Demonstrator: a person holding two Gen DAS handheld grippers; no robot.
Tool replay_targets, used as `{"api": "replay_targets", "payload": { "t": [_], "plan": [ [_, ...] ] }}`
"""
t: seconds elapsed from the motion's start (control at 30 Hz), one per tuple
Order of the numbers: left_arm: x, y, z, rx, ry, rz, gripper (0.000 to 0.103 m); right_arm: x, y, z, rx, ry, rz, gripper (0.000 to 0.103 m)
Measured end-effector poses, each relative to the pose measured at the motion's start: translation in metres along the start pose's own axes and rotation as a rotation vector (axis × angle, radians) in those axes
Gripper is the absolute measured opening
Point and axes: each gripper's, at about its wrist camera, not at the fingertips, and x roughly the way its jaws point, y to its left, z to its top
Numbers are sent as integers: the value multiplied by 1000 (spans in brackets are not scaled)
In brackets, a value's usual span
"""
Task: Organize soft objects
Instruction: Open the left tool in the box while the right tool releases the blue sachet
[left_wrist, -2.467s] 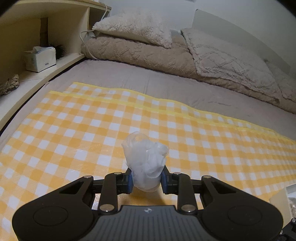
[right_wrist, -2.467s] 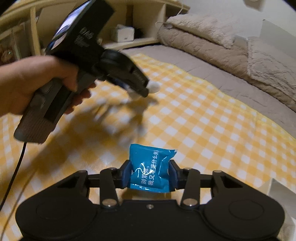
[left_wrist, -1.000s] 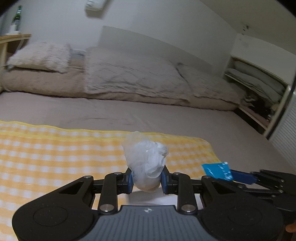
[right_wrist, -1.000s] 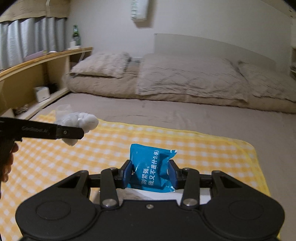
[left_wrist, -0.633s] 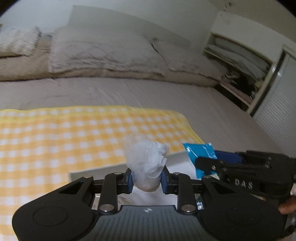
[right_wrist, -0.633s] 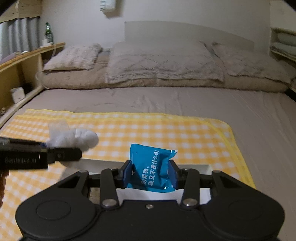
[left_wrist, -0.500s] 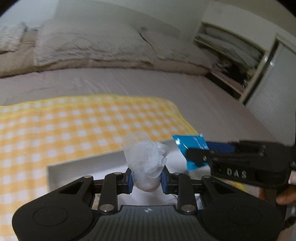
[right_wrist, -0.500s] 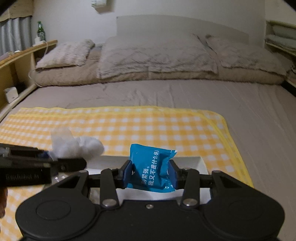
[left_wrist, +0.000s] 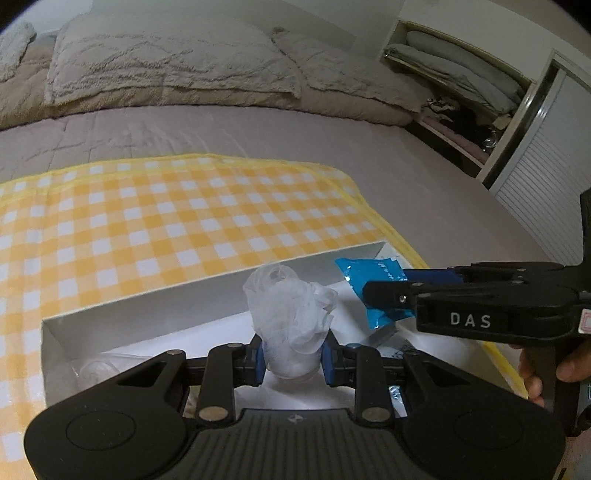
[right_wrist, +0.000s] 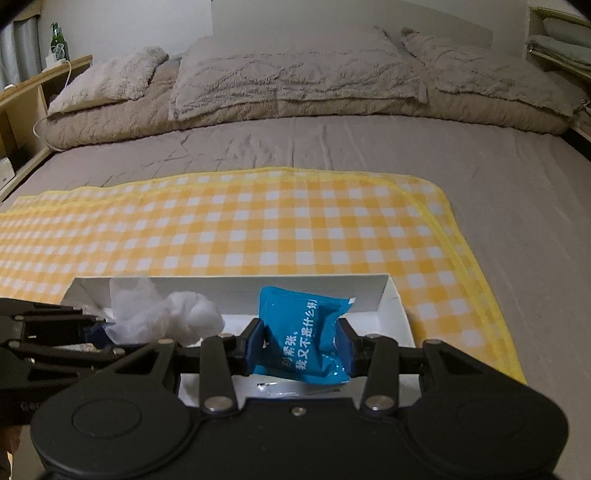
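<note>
L gripper (left_wrist: 291, 356) clamps white bag (left_wrist: 290, 314) | R gripper (right_wrist: 301, 341) clamps blue pack (right_wrist: 304, 341) | bottle (right_wrist: 57, 42) R view only

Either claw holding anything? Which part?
Left claw pinches the lower end of a white plastic-wrapped bundle. Right claw grips a blue packet by its side edges.
</note>
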Motion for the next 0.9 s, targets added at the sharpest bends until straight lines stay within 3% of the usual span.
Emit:
{"api": "replay_targets", "payload": {
  "t": [0.1, 0.17, 0.3, 0.37, 0.43, 0.6, 0.9],
  "plan": [
    [6, 3, -2, -16, 28, 2, 50, 8, -3, 1, 5, 6, 10, 43],
    [6, 0, -3, 18, 31, 8, 53, 13, -4, 0, 8, 15, 12, 44],
    [3, -6, -4, 57, 48, 2, 70, 18, -7, -2, 34, 23, 26, 47],
    [1, -11, -4, 77, 56, 9, 75, 18, -8, -2, 43, 25, 25, 57],
    [1, -15, -4, 96, 62, 19, 81, 17, -8, -1, 54, 23, 10, 80],
    [-11, -23, -5, 130, 60, 45, 87, 7, -5, -2, 57, 26, 7, 86],
    [-49, -29, 0, 103, 18, 95, 95, -27, -3, -4, 47, 0, 0, 89]
  ]
}}
